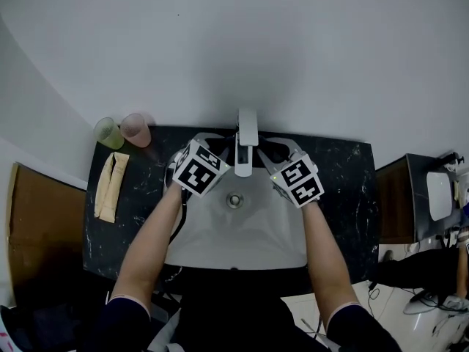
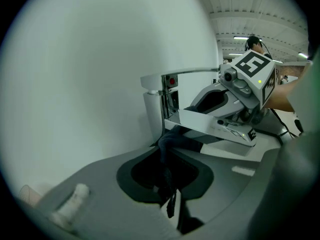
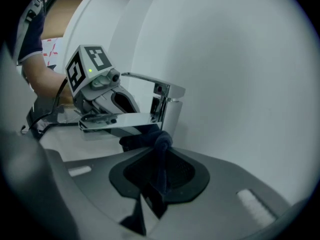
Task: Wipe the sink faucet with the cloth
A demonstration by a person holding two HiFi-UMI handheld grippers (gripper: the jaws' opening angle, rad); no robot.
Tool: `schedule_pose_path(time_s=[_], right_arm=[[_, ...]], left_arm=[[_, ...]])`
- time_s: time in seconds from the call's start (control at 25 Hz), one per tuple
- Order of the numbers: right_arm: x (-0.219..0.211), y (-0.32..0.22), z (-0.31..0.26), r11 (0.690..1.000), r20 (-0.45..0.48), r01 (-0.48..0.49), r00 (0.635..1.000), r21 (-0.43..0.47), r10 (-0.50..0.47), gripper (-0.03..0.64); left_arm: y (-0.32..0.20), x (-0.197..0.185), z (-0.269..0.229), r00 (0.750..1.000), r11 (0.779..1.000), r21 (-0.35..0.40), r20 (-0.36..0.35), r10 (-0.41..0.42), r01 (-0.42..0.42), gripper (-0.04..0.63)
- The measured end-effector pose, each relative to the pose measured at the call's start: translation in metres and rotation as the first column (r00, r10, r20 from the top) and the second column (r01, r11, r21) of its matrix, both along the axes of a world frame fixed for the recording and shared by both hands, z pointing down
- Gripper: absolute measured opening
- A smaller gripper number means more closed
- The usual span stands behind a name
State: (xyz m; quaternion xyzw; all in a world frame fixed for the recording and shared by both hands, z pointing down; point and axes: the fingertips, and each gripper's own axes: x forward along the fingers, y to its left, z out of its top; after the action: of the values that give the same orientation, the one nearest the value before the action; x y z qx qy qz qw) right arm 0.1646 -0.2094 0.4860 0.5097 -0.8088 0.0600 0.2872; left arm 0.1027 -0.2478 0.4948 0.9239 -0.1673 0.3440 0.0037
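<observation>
We held the dark cloth (image 2: 167,148) clamped in our left claw (image 2: 172,206) and right claw (image 3: 150,200), stretched from 9 to 3 o'clock under the faucet (image 1: 248,129), whose spout (image 1: 244,164) pointed to 6 o'clock over the sink (image 1: 220,235).

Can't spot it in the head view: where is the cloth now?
Both gripper views show the cloth strung under the faucet spout, ends pinched in the left claw and right claw.

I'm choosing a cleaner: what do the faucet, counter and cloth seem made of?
The faucet looks like polished metal, likely chrome: its spout mirrors the surroundings. The counter looks like black stone or an imitation, with white veins. The cloth is soft dark fabric, twisted into a cord; its weave is unclear.
</observation>
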Motion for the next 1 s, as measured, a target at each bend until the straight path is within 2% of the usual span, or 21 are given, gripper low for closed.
schedule_pose_path(time_s=[0.2, 0.36, 0.52, 0.76, 1.0], right_arm=[[0.000, 0.000, 0.025, 0.997, 0.016, -0.003, 1.000, -0.082, 0.004, 0.063], [-0.002, 0.001, 0.034, 0.994, 0.008, 0.001, 1.000, -0.108, 0.000, 0.063], [-0.009, 0.012, 0.043, 0.987, 0.006, 0.016, 1.000, -0.161, -0.015, 0.063], [-0.021, 0.034, 0.042, 0.983, 0.007, 0.046, 0.999, -0.176, -0.046, 0.063], [-0.026, 0.071, 0.028, 0.991, 0.043, 0.041, 0.998, -0.128, -0.036, 0.063]], left_arm=[[-0.003, 0.002, 0.024, 0.999, 0.999, -0.038, 0.035, 0.002, -0.001, 0.037], [0.000, -0.002, 0.037, 0.998, 0.997, -0.071, 0.056, -0.005, 0.009, 0.037], [0.009, -0.008, 0.042, 0.997, 0.997, -0.078, 0.072, -0.003, 0.009, 0.037], [0.032, -0.019, 0.042, 0.995, 0.996, -0.085, 0.095, -0.005, 0.013, 0.037], [0.070, -0.030, 0.038, 0.998, 0.993, -0.109, 0.051, -0.045, 0.050, 0.038]])
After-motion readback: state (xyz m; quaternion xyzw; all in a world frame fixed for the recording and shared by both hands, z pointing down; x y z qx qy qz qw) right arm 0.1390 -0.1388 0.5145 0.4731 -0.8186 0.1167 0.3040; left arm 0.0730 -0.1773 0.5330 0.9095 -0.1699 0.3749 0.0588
